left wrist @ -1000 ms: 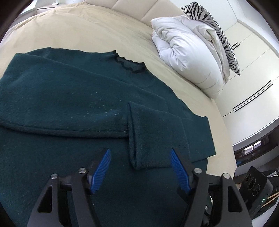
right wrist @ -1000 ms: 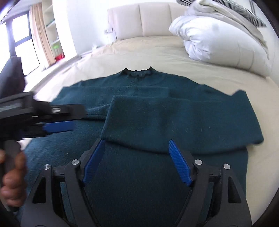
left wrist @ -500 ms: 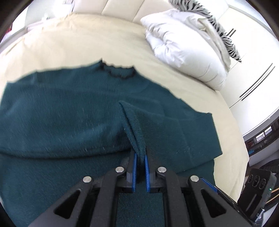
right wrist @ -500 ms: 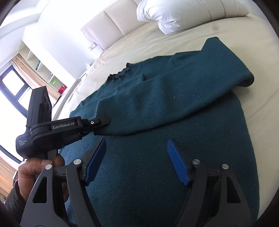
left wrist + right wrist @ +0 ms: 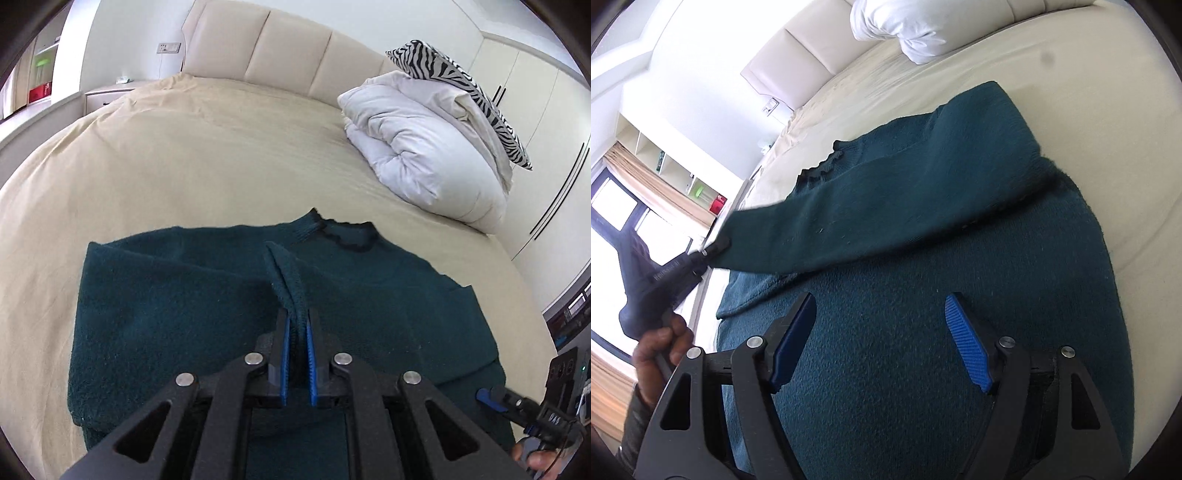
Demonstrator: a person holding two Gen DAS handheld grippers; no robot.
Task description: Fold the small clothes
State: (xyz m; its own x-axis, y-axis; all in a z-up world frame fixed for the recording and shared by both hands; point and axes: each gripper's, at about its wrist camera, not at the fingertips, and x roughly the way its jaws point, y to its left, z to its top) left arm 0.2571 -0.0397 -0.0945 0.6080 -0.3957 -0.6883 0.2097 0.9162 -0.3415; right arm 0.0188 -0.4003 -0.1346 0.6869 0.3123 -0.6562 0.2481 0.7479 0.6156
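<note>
A dark teal knitted sweater [image 5: 184, 314] lies flat on the beige bed, collar toward the headboard; it also shows in the right wrist view [image 5: 923, 332]. My left gripper [image 5: 295, 332] is shut on the cuff of the sweater's sleeve [image 5: 286, 280] and holds it lifted. In the right wrist view the sleeve [image 5: 886, 206] stretches across the body to the left gripper [image 5: 709, 253] at the left. My right gripper [image 5: 881, 325] is open and empty, just above the sweater's lower body.
A folded white duvet [image 5: 424, 155] with a zebra-print pillow [image 5: 461, 92] on it sits at the bed's far right. A padded headboard [image 5: 277, 48] stands behind. Bare beige sheet [image 5: 184, 158] lies beyond the collar. White wardrobe doors [image 5: 546, 129] are at the right.
My left gripper closed on the sleeve cuff, lifted it and pulled it left across the sweater body. My right gripper stayed open and tilted over the lower body.
</note>
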